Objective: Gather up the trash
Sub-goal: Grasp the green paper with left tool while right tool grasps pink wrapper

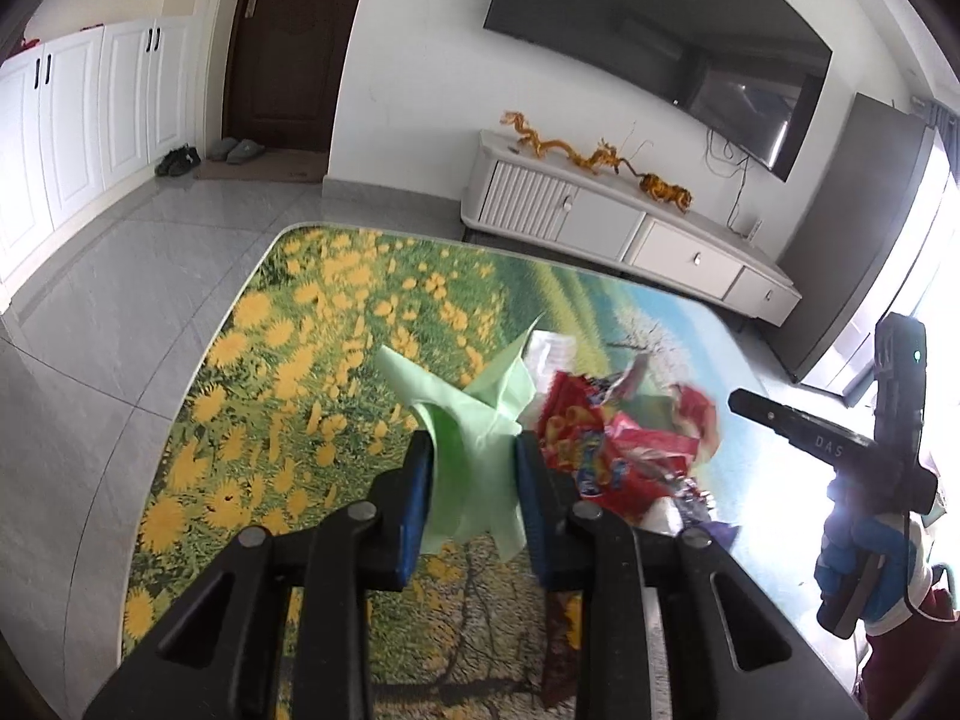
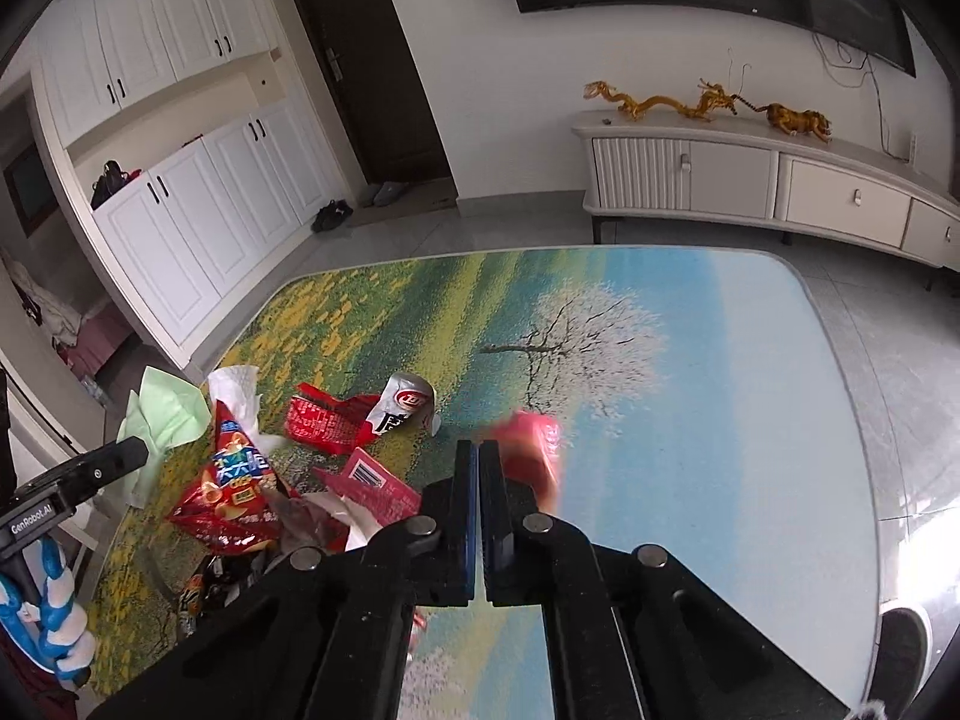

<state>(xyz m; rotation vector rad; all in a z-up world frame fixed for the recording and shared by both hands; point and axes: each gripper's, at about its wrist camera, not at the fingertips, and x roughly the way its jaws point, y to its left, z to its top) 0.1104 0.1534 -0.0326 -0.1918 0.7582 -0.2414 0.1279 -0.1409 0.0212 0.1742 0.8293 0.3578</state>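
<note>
Left claw (image 1: 474,450) clamped on green napkin (image 1: 480,420), lifted off the desk (image 2: 720,390). Right claw (image 2: 479,462) closed, pinching a blurred red wrapper (image 2: 534,456) at its right edge. Remaining trash pile (image 2: 252,480) lies between both claws, nearer the left; crushed can (image 2: 402,405) ahead-left of the right claw.

Glossy foil snack bag (image 2: 231,495), matt green paper napkin (image 1: 474,450), shiny metal can (image 2: 403,405)

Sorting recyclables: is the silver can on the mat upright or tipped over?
Tipped over. The silver can lies on its side on the mat, looking crumpled.
</note>
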